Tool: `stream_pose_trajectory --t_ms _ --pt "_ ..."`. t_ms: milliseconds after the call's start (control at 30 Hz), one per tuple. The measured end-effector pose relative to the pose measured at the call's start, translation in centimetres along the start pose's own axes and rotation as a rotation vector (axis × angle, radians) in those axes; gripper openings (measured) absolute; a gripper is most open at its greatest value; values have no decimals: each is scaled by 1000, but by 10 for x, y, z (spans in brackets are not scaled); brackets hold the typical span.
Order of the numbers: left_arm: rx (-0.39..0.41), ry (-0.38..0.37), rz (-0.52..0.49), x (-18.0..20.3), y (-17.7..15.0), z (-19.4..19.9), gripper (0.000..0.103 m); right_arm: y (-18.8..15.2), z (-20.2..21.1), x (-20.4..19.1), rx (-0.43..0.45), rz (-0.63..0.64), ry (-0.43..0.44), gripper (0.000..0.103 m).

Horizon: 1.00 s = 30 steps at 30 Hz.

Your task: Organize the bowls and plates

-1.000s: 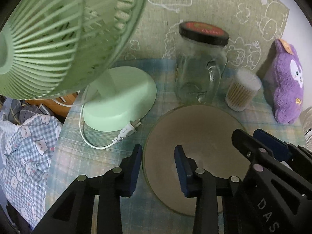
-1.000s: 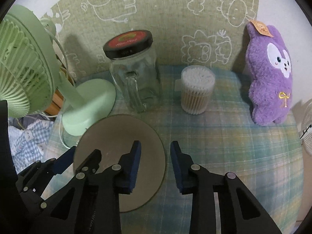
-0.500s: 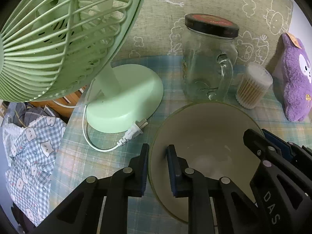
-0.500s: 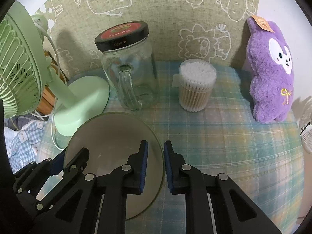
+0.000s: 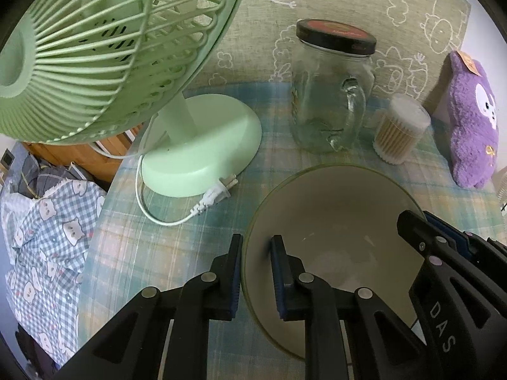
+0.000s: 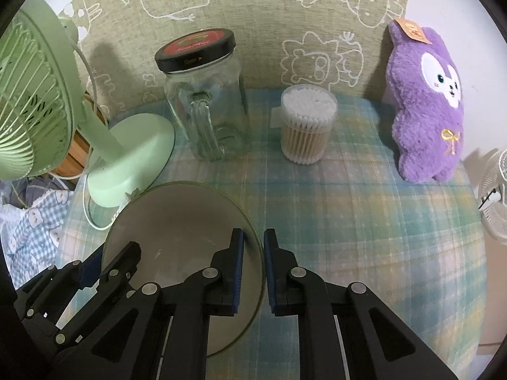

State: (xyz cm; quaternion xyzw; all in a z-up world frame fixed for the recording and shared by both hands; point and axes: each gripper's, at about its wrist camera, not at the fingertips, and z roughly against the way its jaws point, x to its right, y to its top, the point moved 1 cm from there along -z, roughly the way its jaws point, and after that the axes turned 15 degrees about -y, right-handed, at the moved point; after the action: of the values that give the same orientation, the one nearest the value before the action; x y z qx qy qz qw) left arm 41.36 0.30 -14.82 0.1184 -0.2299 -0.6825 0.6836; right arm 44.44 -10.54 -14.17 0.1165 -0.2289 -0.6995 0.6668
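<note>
Bowl (image 5: 332,221) – landmark item. Pale grey-beige inside w/ thin olive rim, sits low-centre over plaid tablecloth (image 6: 364,215); whether its base rests on cloth or is raised, can't tell.

Left gripper (image 5: 256,272) – jaws narrowed to a slim gap straddling bowl's left rim: one blue pad outside the wall, other inside. Looks pinched on rim; outer pad touching, inner pad's contact not fully clear.

Right gripper (image 6: 253,259) – jaws drawn near together across bowl's right rim, one pad inside, one outside, rim edge running between them. Pads close on the wall; small gap visible on outer side.

So bowl lies betw. the two grippers, each at an opposite edge, bowl's opening facing up toward both cams.

Other items, all placed rel. to bowl:
- Fan (image 5: 95,47), light green, beyond bowl to its left; round base near bowl's far-left rim. White plug (image 5: 218,193) & cord lie on cloth just beside that rim.
- Glass jar (image 6: 206,101) w/ handle, black lid w/ red top, upright, straight beyond bowl.
- Cotton swab tub (image 6: 309,126), clear, upright, beyond bowl to right, near jar.
- Purple plush toy (image 6: 424,101), far right of bowl, well apart, standing at green doodle-print backdrop (image 6: 253,15).
- Checked bear-print fabric (image 5: 47,237), left of bowl, off table edge.
</note>
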Motion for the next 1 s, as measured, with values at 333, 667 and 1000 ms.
stream_pose_trajectory --t_ms 333,667,1000 --pt "10 -23 -35 9 -18 29 14 -23 32 13 7 -26 -26 16" --pt "49 -60 -83 14 -34 81 15 -45 92 22 48 -71 -65 16" --pt "85 -103 -117 12 -60 135 15 -80 157 23 78 -130 -101 16"
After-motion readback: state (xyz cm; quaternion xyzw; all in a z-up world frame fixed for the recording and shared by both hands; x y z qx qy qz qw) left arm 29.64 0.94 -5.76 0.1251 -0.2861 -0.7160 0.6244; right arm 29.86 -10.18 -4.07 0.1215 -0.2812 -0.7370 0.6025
